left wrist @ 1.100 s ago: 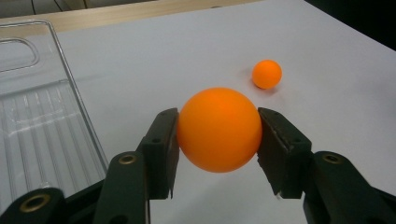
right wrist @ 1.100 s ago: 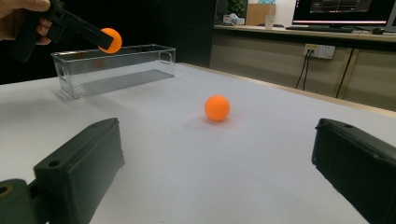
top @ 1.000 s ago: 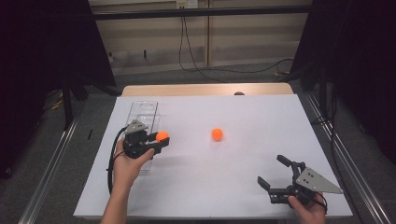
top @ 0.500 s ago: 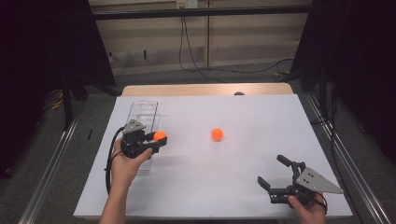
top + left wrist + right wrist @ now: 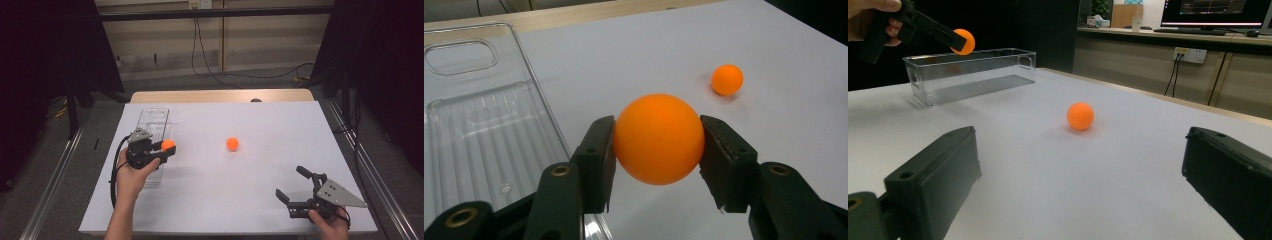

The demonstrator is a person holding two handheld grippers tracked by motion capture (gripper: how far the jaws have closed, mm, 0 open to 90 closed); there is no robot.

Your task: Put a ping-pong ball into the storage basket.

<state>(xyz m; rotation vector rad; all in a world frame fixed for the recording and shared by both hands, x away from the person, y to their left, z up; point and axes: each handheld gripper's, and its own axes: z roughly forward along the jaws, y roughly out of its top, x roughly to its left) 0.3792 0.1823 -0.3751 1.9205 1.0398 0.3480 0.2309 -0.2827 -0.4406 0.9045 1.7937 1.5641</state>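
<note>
**One ball up by the bin, one left on the table**

So the job here looks like getting the orange balls into the clear plastic bin, and it's roughly at the halfway mark of the first drop. The left gripper is clamped on one orange ball, both pads pressed against its sides, and it's lifted off the table. From above, that ball sits just at the bin's right-hand long wall, about midway along it. In the right gripper view the held ball hangs above the bin's rim, at the near-left end. I can't tell for sure whether it's fully over the opening or right on the edge, so I'd call it "nearly there", not "ready to let go".

The bin looks empty inside, just the ribbed bottom, so nothing's been dropped in yet.

The second ball sits on the white table, well to the right of the bin, out in the open with nothing touching it.

The right gripper is far off from the bin, down at the near right corner, jaws spread wide with nothing between them, pointed towards that loose ball.

Left to do, as I see it: shift the held ball over the bin, release, then fetch the other one.
</note>
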